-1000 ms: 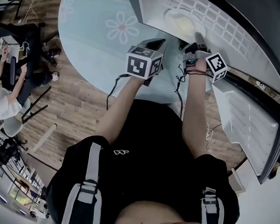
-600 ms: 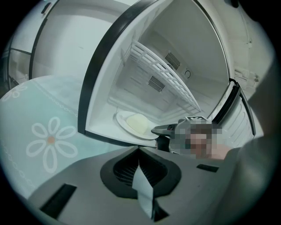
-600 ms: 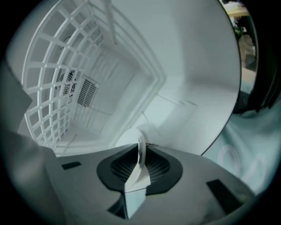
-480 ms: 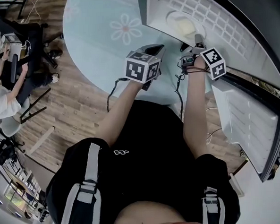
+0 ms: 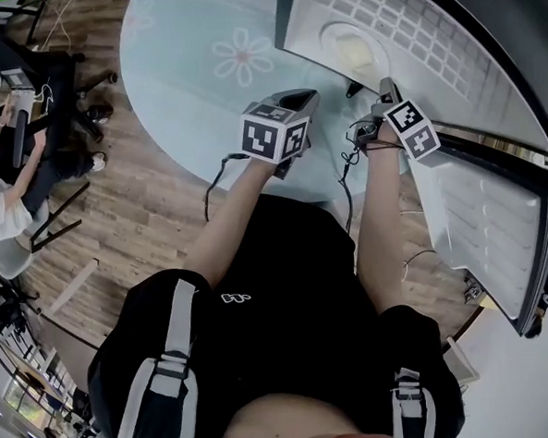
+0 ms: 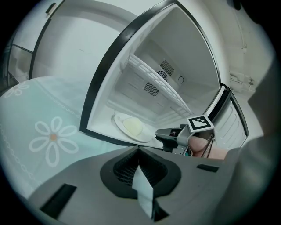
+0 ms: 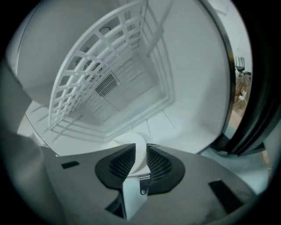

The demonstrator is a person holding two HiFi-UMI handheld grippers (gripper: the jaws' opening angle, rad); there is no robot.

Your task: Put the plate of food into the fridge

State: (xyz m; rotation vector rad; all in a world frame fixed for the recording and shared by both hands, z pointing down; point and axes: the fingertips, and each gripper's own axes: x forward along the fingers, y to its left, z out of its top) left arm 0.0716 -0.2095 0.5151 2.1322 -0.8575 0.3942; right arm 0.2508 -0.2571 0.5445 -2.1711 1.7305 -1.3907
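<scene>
While between just-parting right fingers (image 7: 160,165), plate (image 7: 133,147) ungripped

The fridge (image 6: 104,81) stands open in front, a wire shelf (image 6: 163,87) over the plate (image 6: 131,127), door (image 5: 482,219) aside.

white plate (image 6: 118,122), pale yellow food (image 6: 133,127), white fridge (image 6: 184,48), pale blue tablecloth (image 6: 26,107) with white flower (image 6: 52,137).

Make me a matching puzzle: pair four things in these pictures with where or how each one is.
Things:
1. round white plate of pale food
2. white wire shelf
3. round pale green table
4. left gripper

Places or states:
A. bears a daisy print
B. jaws together, empty
C. on the floor of the white fridge
D. inside the fridge, above the plate

Pairs: 1-C, 2-D, 3-A, 4-B
</scene>
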